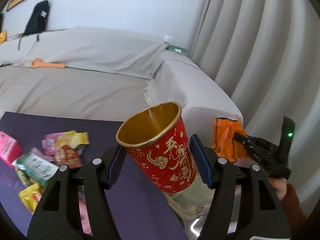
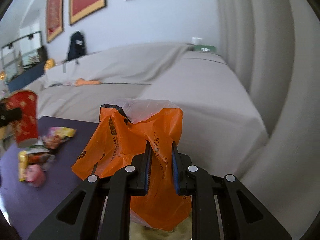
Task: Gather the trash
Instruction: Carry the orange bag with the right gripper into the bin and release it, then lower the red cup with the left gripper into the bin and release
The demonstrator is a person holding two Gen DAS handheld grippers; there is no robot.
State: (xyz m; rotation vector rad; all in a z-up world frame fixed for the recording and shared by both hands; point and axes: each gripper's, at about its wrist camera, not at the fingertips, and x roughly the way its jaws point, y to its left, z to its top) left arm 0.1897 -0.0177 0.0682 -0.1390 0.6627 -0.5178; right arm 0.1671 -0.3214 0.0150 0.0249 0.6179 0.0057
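A red paper cup (image 1: 166,160) with gold script and a gold inside hangs tilted above the table, and my left gripper (image 1: 158,148) is shut on its sides. The right wrist view shows that cup (image 2: 25,118) at the far left. My right gripper (image 2: 161,148) is shut on a crumpled orange plastic bag (image 2: 136,138), which bulges above and below the pads. In the left wrist view this bag (image 1: 223,138) and the right gripper (image 1: 240,140) are just right of the cup, with a hand in a rust sleeve (image 1: 290,200) behind them.
Several snack wrappers (image 1: 60,150) and a pink carton (image 1: 9,150) lie on the dark purple table top (image 1: 130,200); the wrappers (image 2: 40,154) also show in the right wrist view. Something pale and crumpled (image 1: 190,202) lies under the cup. Behind stand a grey-covered sofa (image 1: 90,84) and curtains (image 1: 260,50).
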